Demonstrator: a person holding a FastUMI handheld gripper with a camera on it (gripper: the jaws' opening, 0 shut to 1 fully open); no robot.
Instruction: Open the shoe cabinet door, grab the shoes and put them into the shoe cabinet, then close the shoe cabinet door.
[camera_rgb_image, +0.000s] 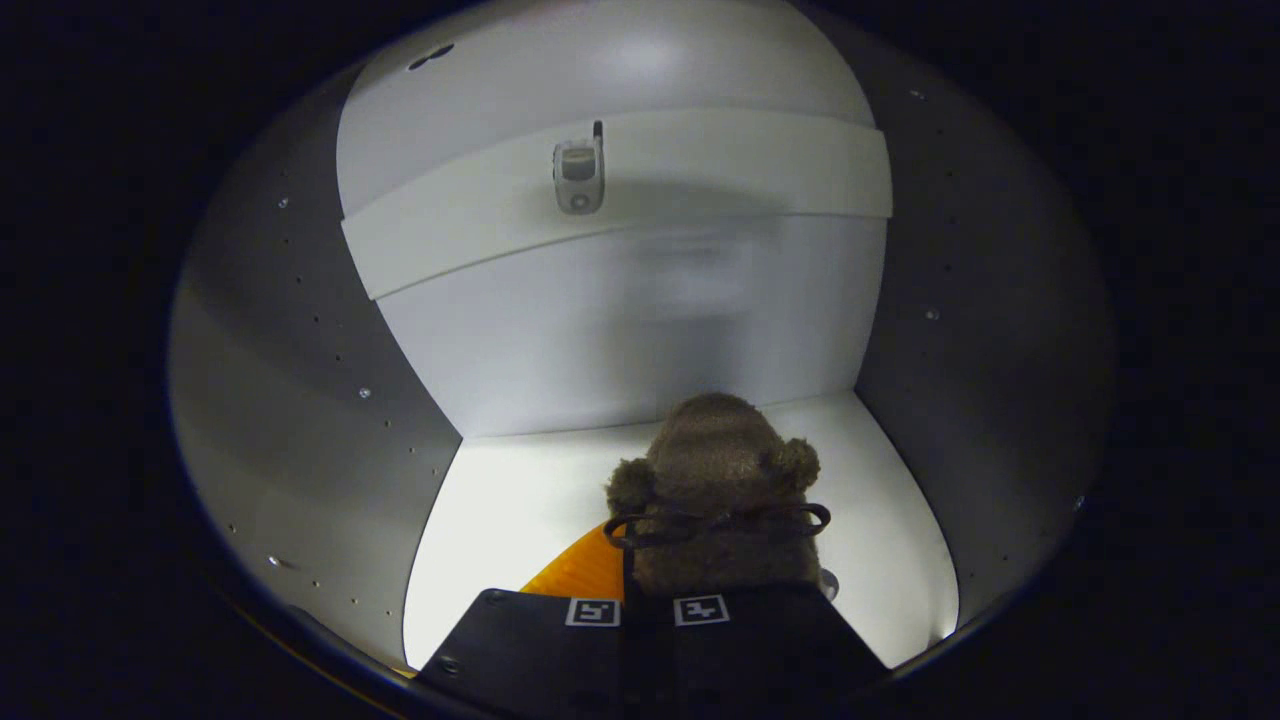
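Whiteness fills the inside of the white-panelled shoe cabinet (300, 330), seen from the claw's own camera looking straight in. The cabinet floor (510, 510) is a smooth, bright white board, lit strongly from the front. The two side walls are pale grey in shadow and carry rows of small drilled holes and a few metal studs. The back wall (620, 340) is plain white, with a soft blurred shadow across its middle. Higher up, a white shelf board (720, 170) spans from one side wall to the other, and a small grey metal fitting (579, 175) sits on its front edge.

The claw (647, 612) is pressed together on the heel of a brown plush slipper with small round ears and dark wire spectacles (720, 480). The fingers stand close side by side, each with a square marker, and the fuzzy heel lies between and just ahead of them. The slipper's toe points toward the back wall, and its orange ribbed sole (583, 572) shows just beside the left finger. I cannot tell whether the sole rests on the cabinet floor or hangs just above it.

Bare floor lies open to both sides of the slipper and between its toe and the back wall. The shelf board sits well above it.
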